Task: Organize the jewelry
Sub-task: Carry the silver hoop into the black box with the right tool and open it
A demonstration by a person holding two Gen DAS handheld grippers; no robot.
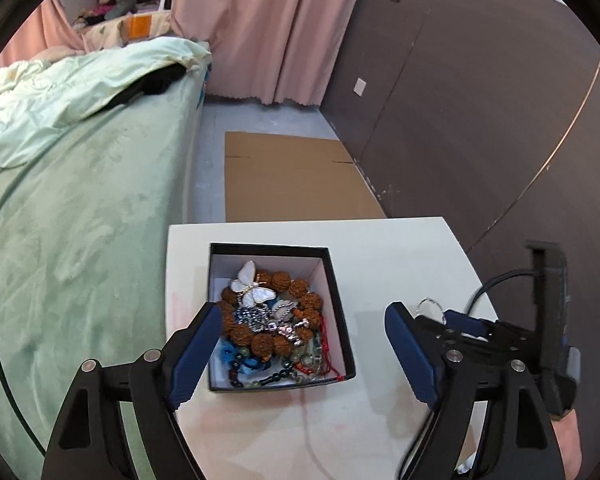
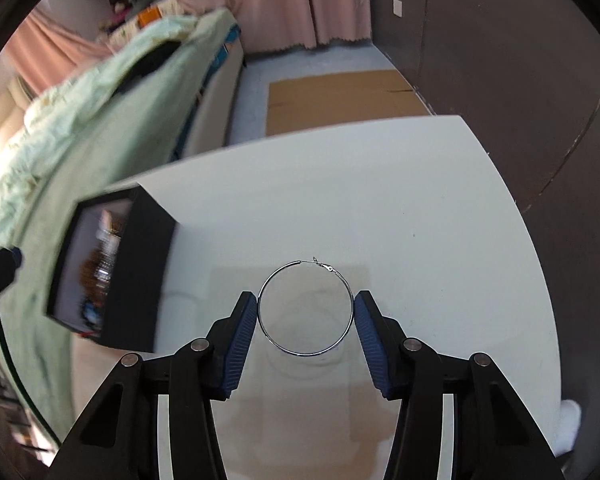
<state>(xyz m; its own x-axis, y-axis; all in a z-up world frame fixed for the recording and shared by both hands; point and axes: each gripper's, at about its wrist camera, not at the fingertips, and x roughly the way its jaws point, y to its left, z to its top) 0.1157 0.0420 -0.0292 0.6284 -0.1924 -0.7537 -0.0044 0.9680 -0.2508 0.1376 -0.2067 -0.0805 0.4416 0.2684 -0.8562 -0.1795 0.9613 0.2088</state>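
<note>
Gripping the thin silver hoop earring [image 2: 305, 307] across its widest span, the right hand-held gripper [image 2: 305, 312] had a blue pad touching each side of the ring, which showed above the white bench [image 2: 440, 208]; whether the hoop was lifted clear of the surface or resting on it could not be told. The left hand-held gripper [image 1: 298, 356] hung with its jaws wide apart over the near side of the black box [image 1: 342, 320], holding nothing, its left finger overlapping the box's left wall. Inside the box lay a heap of jewelry: a white butterfly pendant [image 1: 252, 286] on top, brown seed beads [image 1: 296, 286] around it, and green and dark strands [image 1: 300, 364] toward the near corner. The step in hand looked like carrying the hoop leftward to that box. Doing it well would call for light, even pressure, since such fine wire would likely bend or spring out sideways if squeezed, and for keeping the clasp [image 2: 327, 266] at the far edge free of the pads. A low release over the heap would keep the ring from bouncing out
</note>
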